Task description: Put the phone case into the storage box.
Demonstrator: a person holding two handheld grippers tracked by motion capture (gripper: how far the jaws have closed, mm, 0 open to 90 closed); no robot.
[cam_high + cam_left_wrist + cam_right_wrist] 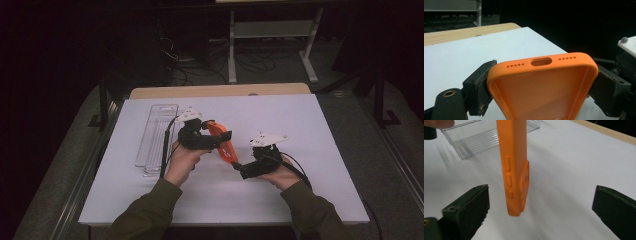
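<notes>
An orange phone case (223, 143) hangs above the middle of the white table top (290, 130). My left gripper (216, 138) is shut on it. In the left gripper view the case (544, 87) is clamped by its two long sides, its inside facing the camera and its port end pointing away. My right gripper (239, 168) sits at the case's lower end. In the right gripper view my right gripper (541, 212) is open, and the case (514, 165) hangs edge-on between the wide-apart jaws, side buttons showing, touching neither.
A clear plastic tray (157, 134) lies on the left part of the table; it appears behind the case in the right gripper view (481, 140). A bare wooden strip (220, 91) runs along the table's far edge. Desk legs and cables stand on the floor beyond.
</notes>
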